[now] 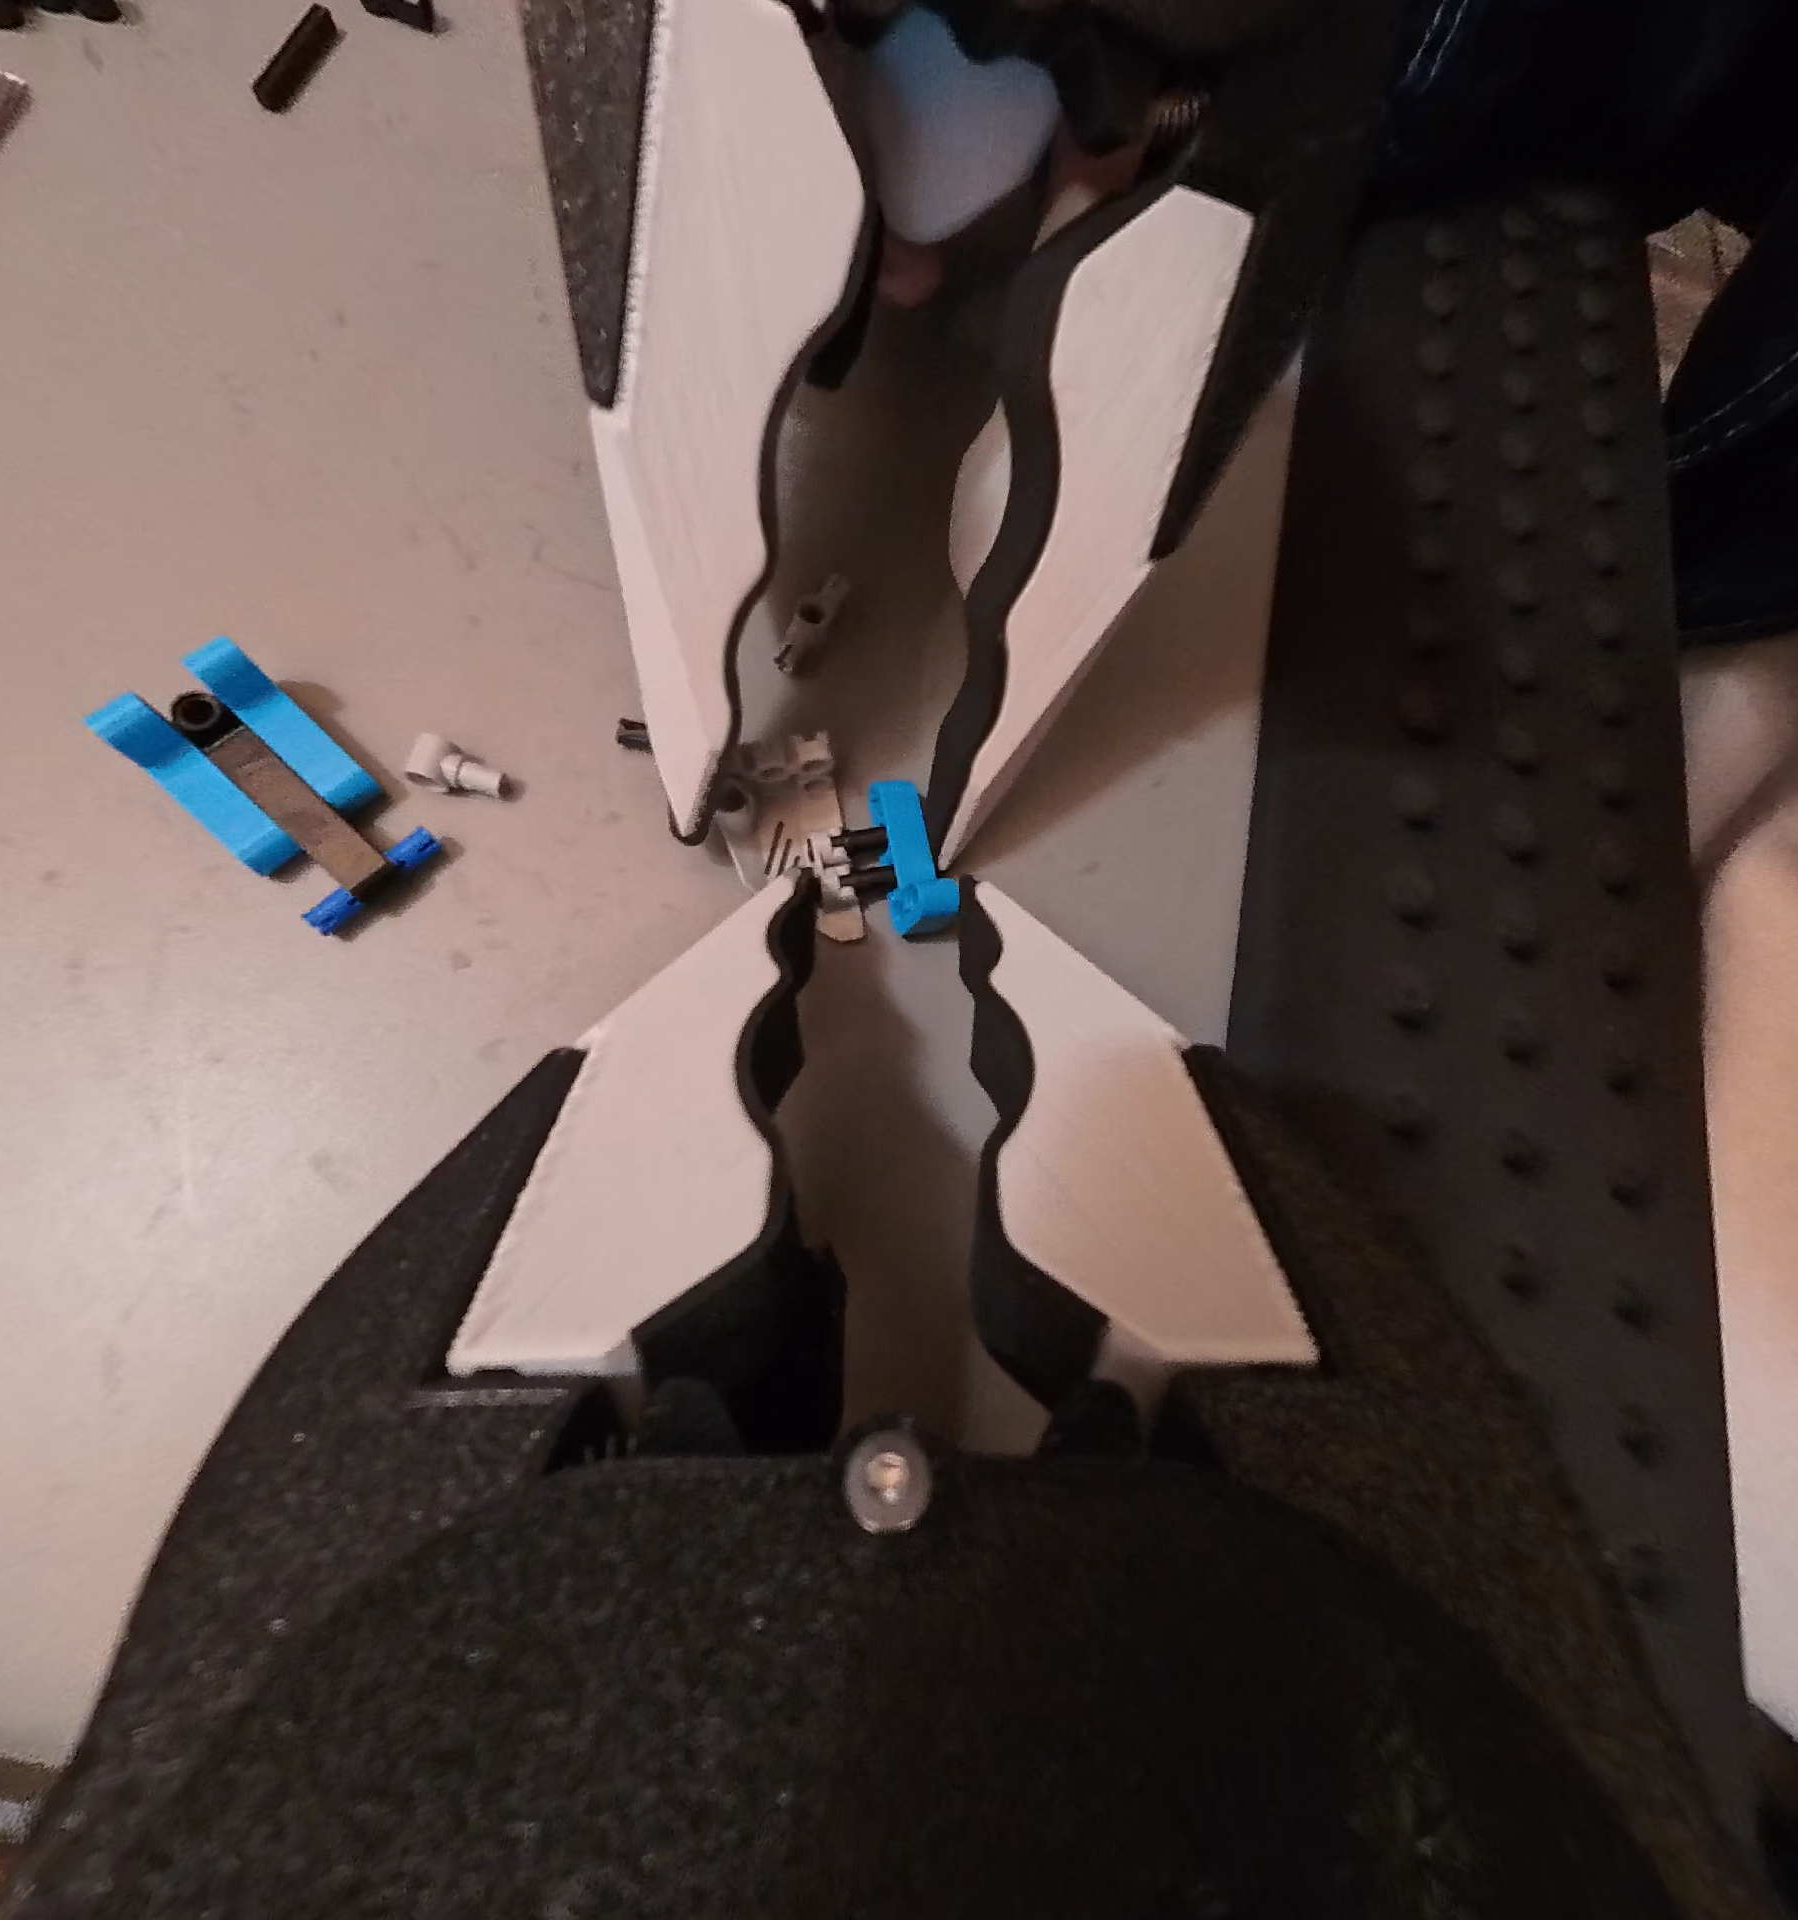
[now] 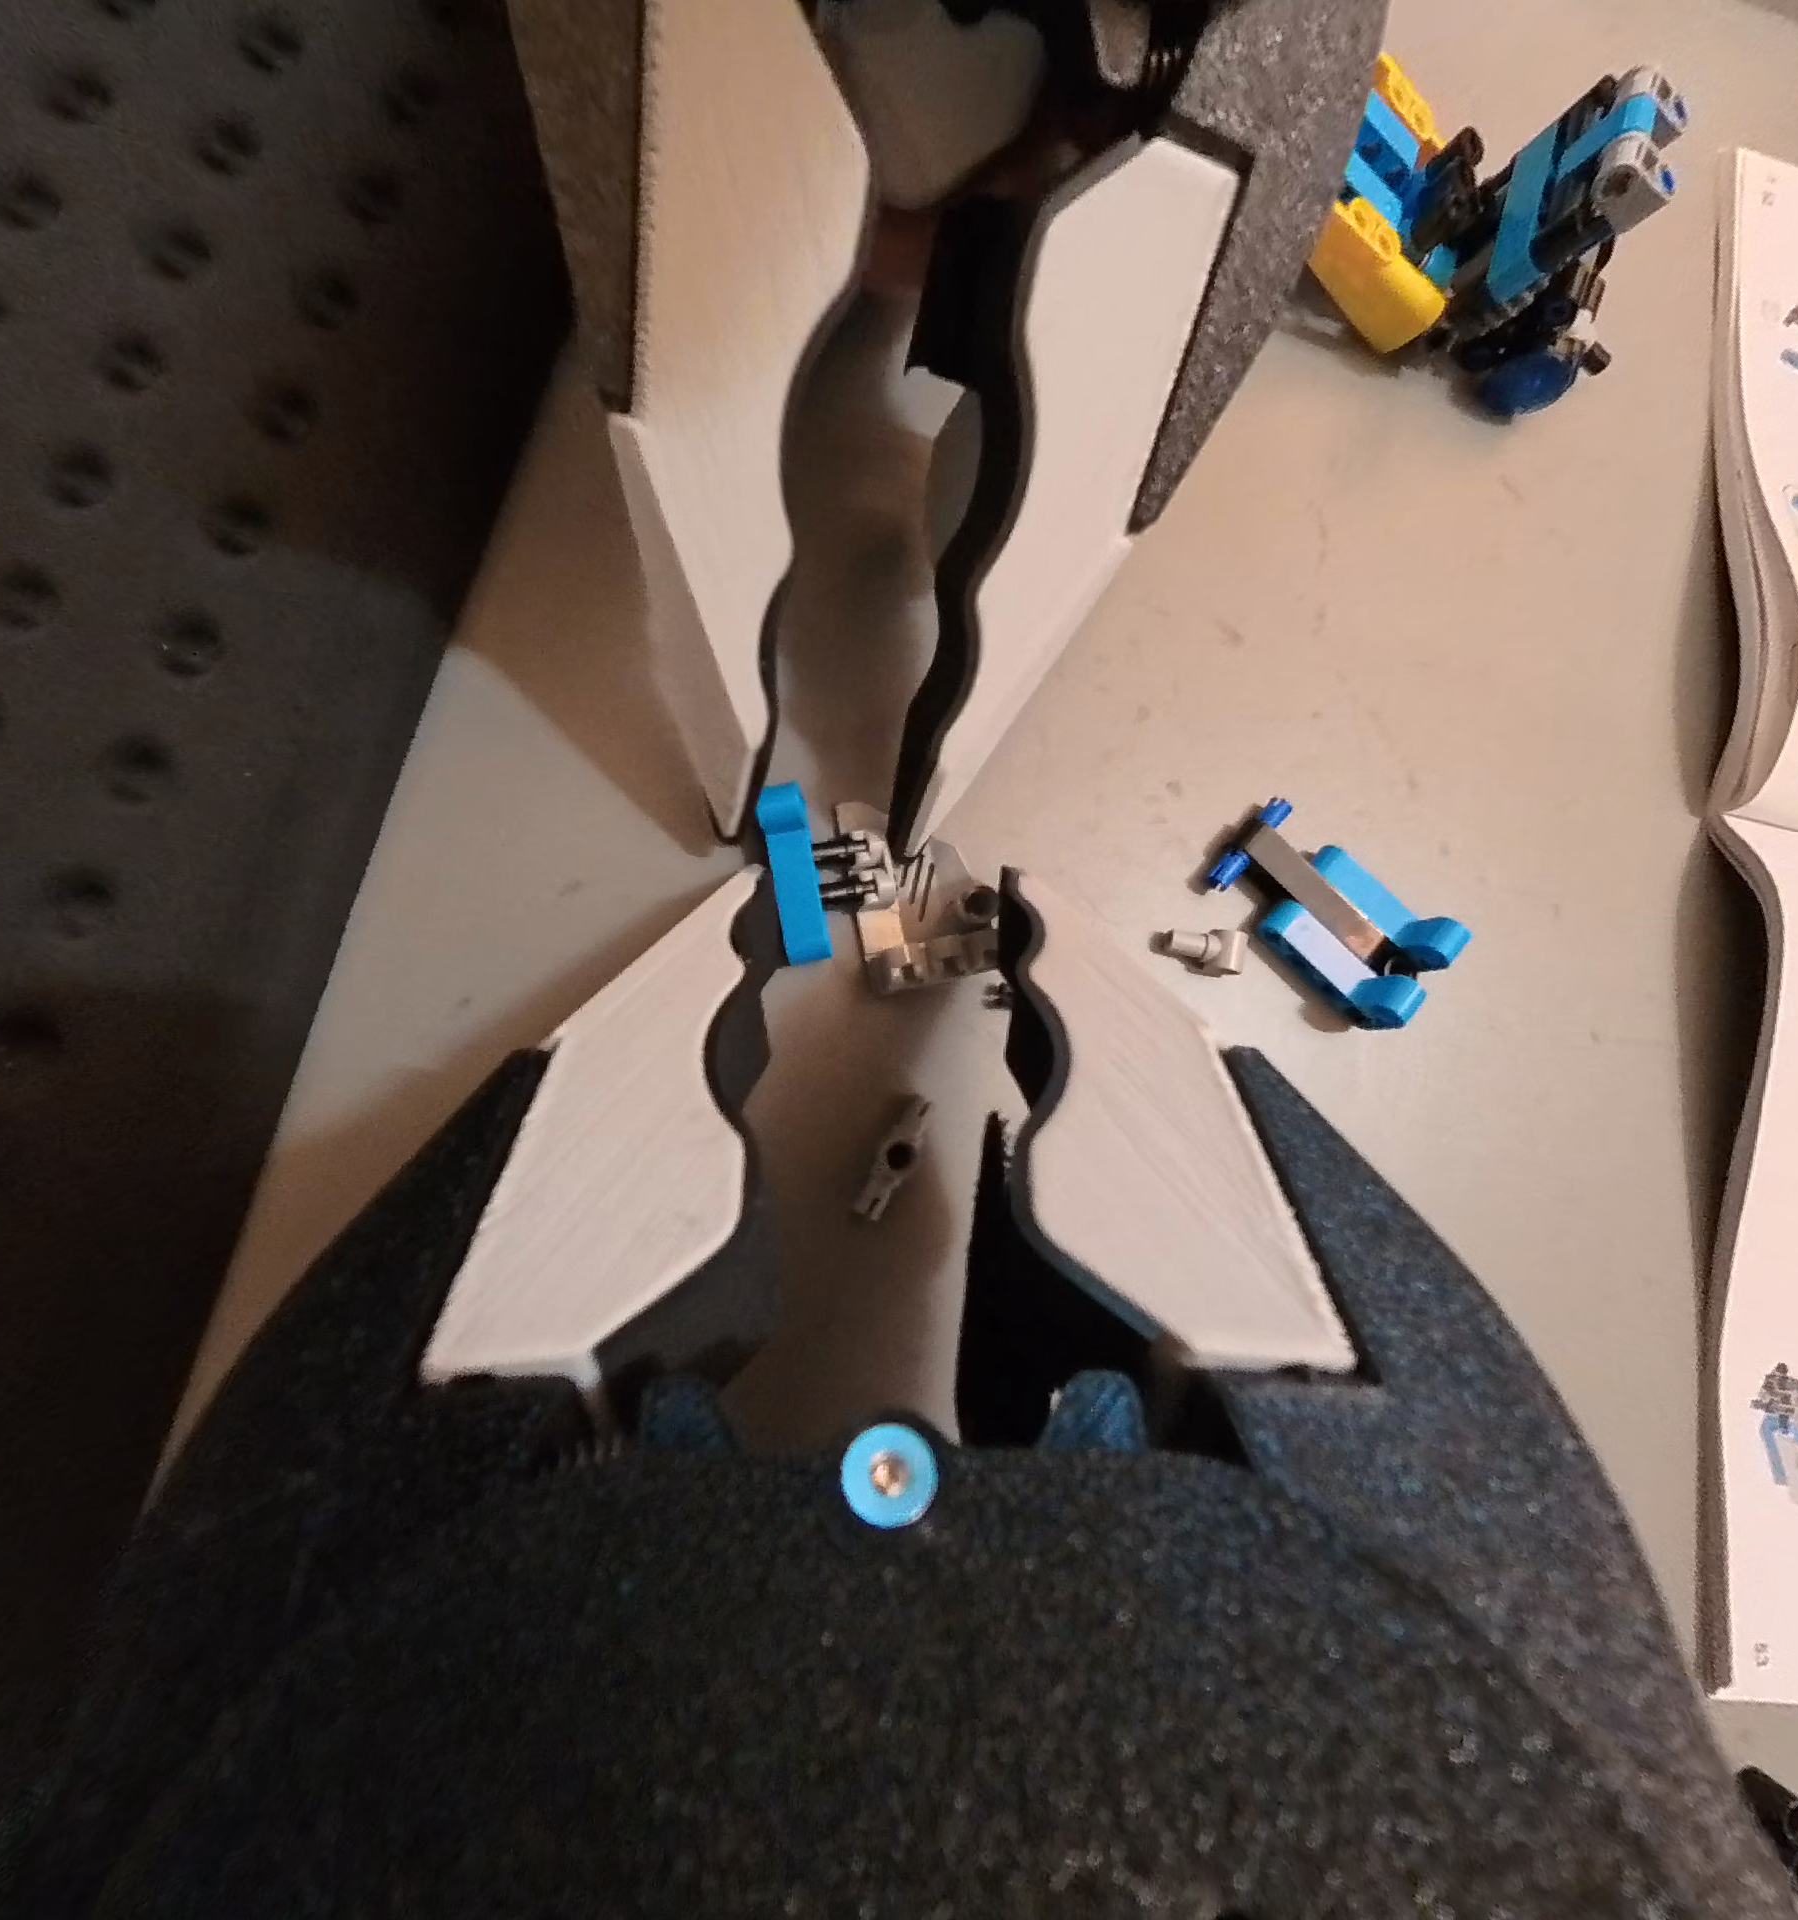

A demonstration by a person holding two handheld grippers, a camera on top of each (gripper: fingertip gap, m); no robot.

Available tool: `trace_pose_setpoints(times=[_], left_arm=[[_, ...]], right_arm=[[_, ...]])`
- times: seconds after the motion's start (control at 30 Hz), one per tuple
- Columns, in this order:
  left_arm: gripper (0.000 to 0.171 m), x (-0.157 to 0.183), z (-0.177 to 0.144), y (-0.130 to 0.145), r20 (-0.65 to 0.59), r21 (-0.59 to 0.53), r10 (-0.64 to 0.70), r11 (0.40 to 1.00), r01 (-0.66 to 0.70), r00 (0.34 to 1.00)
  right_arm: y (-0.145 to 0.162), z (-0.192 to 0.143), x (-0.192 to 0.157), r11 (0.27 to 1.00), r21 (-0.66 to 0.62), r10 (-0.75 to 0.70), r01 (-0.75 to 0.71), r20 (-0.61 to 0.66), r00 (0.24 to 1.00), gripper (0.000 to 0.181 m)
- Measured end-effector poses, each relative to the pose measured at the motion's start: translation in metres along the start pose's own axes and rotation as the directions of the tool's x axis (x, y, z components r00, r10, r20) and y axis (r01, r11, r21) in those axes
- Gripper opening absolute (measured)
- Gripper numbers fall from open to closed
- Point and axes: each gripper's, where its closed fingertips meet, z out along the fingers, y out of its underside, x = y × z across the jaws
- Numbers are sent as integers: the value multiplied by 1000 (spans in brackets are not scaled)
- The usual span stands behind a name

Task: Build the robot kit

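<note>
A small build hangs between both grippers just above the grey table [image 1: 251,416]: a blue beam [image 1: 910,873] joined by two black pins to a grey block [image 1: 786,767]. My left gripper [image 1: 882,883] comes from below and is shut on it, one tip on the grey side and one on the blue beam. My right gripper [image 1: 827,831] comes from the top, opposite it. In the right wrist view my right gripper [image 2: 884,888] is shut across the blue beam [image 2: 793,883] and the grey block [image 2: 916,920]. The left gripper [image 2: 822,831] pinches it from above.
A blue-and-grey sub-assembly [image 2: 1342,925] and a light grey connector [image 2: 1201,948] lie to the right. A dark grey pin connector [image 2: 895,1153] lies under the right gripper. A yellow-and-blue model [image 2: 1477,208] and an open booklet [image 2: 1788,935] are farther right. A black dotted mat [image 2: 147,520] borders the table. Less than 4 cm separates the two grippers' tips. Between my right fingertips and the light grey connector [image 2: 1201,948] there is roughly 4 centimeters. It is also in sight in the left wrist view [image 1: 468,769].
</note>
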Motion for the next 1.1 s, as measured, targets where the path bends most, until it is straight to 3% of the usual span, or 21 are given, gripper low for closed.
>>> trace_pose_setpoints(times=[0.27,0.63,0.8,1.1], left_arm=[[18,0,1,0,28,-10,59,998,-58,998],[25,1,2,1,28,-15,75,997,-74,997],[26,-2,3,-1,27,-11,54,998,-54,998],[23,-3,3,-1,56,-14,69,998,-69,996]], right_arm=[[-3,-2,-5,999,34,21,-23,41,999,47],[-1,-4,-1,992,5,-122,122,-39,992,43],[-2,-4,-6,976,-2,-217,217,-59,974,27],[3,-2,-8,997,-50,-48,50,41,998,25]])
